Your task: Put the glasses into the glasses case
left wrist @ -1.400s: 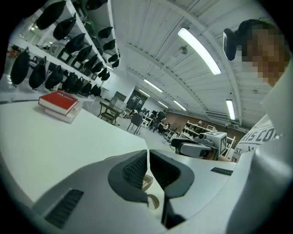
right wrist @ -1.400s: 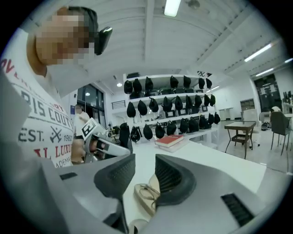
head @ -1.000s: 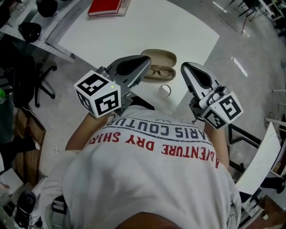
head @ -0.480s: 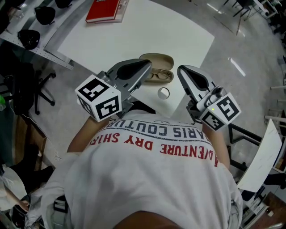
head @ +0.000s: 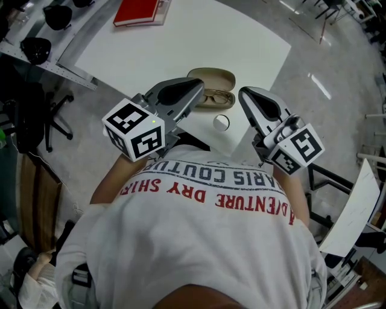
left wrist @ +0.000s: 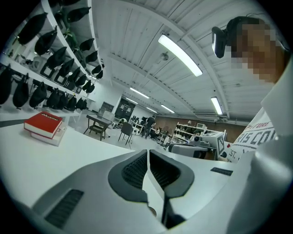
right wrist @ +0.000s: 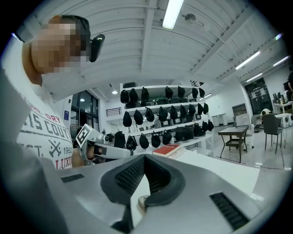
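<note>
In the head view a tan glasses case (head: 212,77) lies open on the white table (head: 181,42). Dark-framed glasses (head: 217,97) rest against its near side; whether they sit inside the case I cannot tell. My left gripper (head: 198,85) hovers just left of the glasses, jaws shut and empty. My right gripper (head: 243,94) hovers just right of them, also shut and empty. In the left gripper view the pads (left wrist: 137,168) meet at the tip. The right gripper view shows its pads (right wrist: 130,176) pressed together.
A small round ring-like thing (head: 221,122) lies on the table in front of the glasses. A red book (head: 140,11) sits at the far left corner, also seen as the red book (left wrist: 43,127) in the left gripper view. The table's near edge is by the person's shirt.
</note>
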A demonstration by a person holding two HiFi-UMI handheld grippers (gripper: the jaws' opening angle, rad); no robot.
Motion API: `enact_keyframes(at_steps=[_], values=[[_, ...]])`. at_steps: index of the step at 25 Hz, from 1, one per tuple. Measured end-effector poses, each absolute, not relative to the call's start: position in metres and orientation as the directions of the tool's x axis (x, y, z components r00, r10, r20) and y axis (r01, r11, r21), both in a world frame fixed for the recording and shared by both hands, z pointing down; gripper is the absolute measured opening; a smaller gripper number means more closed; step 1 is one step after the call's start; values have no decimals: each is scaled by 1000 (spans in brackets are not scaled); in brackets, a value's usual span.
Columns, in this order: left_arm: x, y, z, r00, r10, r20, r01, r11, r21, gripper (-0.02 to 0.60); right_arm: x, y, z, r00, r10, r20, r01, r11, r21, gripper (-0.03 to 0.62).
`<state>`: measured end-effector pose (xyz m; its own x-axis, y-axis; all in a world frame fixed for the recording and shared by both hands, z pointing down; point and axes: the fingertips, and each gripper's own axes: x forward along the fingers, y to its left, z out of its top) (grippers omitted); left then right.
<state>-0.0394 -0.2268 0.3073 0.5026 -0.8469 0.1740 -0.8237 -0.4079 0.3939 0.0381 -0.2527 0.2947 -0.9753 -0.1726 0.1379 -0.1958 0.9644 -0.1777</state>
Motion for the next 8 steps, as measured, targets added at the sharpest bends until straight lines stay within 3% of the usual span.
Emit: enact_keyframes(at_steps=[8], values=[[-42,-233,318,507,-839,199,-822,-401,405,37,34,-258,307,-972,-172,162,-201,963,-180,23]])
